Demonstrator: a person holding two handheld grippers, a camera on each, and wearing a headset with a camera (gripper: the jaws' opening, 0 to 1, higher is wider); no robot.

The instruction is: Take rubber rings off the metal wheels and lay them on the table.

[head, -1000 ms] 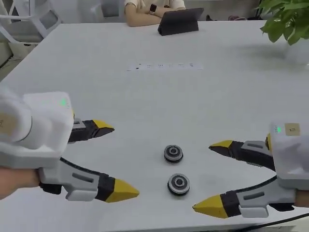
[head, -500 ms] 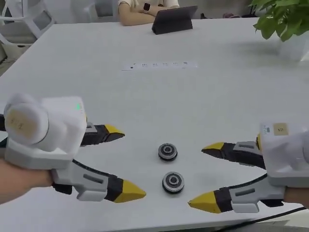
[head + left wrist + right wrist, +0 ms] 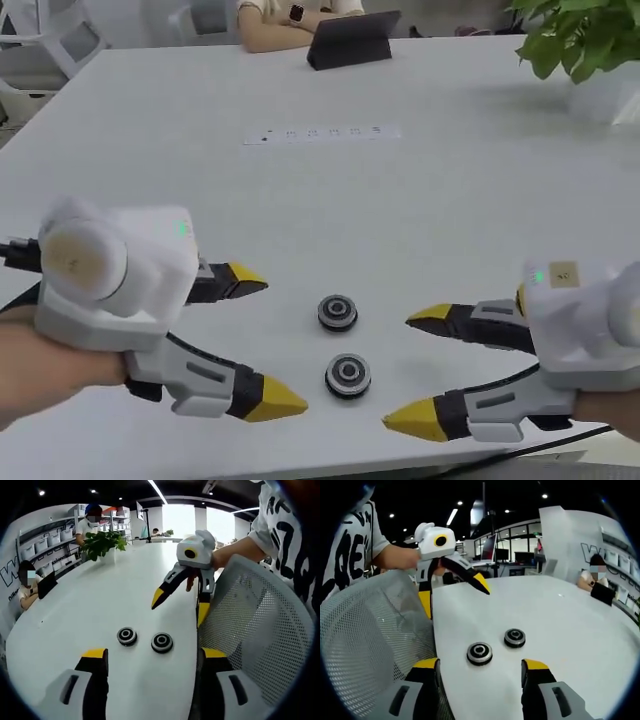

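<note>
- Table (image 3: 420, 200): pale grey top, broad. We work at its near edge, where both task pieces lie on bare surface.
- Left gripper (image 3: 281, 342): white body, black jaws with yellow tips. Its jaws are spread wide with nothing between them, and it points in from the left toward the wheels.
- Right gripper (image 3: 399, 370): same build, jaws likewise spread wide and empty. It points in from the right, tips facing the other gripper's across the gap.
- Far wheel (image 3: 338, 312): metal disc lying flat, bore upward. It sits in the gap between the two grippers, roughly level with their farther tips.
- Near wheel (image 3: 348, 375): same make, also flat. It lies just beside the other wheel on our side, apart from it, roughly between the two nearer tips.
- Placement note: the pair lines up away from us, crosswise to the way the jaws point. Round and flat, the wheels offer no long axis, so we judge a grip can close across a rim from either side. Neither gripper looks clearly nearer; each is near and touches nothing.
- Rubber ring (image 3: 469, 654): black band round each wheel's rim, with a bright metal hub and dark bore inside. Both are seated and none lies loose, so we judge the task to be at its start.
</note>
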